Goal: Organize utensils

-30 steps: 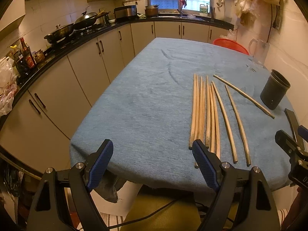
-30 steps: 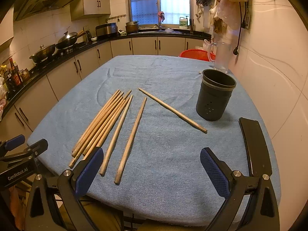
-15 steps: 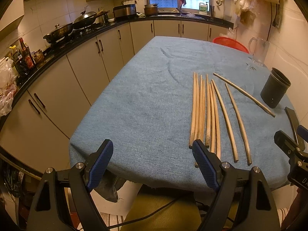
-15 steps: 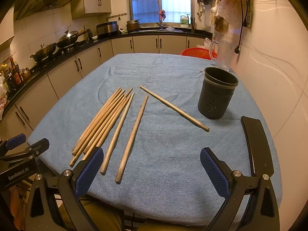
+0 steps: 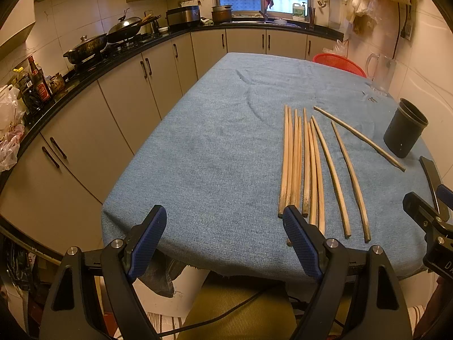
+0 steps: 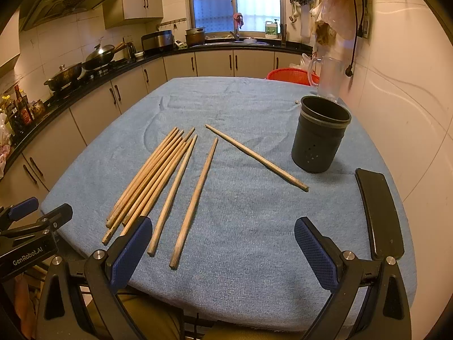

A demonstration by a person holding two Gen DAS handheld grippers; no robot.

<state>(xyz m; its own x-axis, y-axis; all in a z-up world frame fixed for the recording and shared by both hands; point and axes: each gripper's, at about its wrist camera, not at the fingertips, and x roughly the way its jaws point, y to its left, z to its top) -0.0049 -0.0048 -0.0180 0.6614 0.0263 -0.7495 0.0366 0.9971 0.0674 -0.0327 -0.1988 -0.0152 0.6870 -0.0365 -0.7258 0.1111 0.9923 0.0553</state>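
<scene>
- Table (image 6: 254, 269), covered with a blue towel-like cloth, fills most of both views; kitchen counter (image 5: 119, 53) with cabinets runs along the left side and the far wall.
- Stove area on the counter: a pan (image 5: 85, 48) and a wok (image 5: 124, 29); bottles (image 5: 36, 85) at the near-left end.
- Red basket (image 6: 291, 75) sits past the far right corner of the table; clear pitcher (image 6: 325, 78) stands beside it by the wall.
- Dark cup (image 6: 320, 134) stands upright on the right side of the table, nothing visible inside it.
- Flat black object (image 6: 379, 212) lies at the table's right edge, nearer than the cup.
- Chopsticks (image 6: 150, 178): a tight bundle lies on the cloth left of centre, ends pointing to the near edge.
- Two more sticks lie just right of the bundle, apart from it, roughly parallel.
- Single chopstick (image 6: 254, 155) lies on its own at an angle, between the bundle and the cup, its near end just beside the cup's base, not touching.
- Left gripper (image 5: 223, 240): jaws spread wide, nothing between them, hanging off the near table edge; right pad is in front of the bundle's near ends.
- Right gripper (image 6: 223, 249): jaws spread wide, nothing between them, over the near edge, well short of the cup.
</scene>
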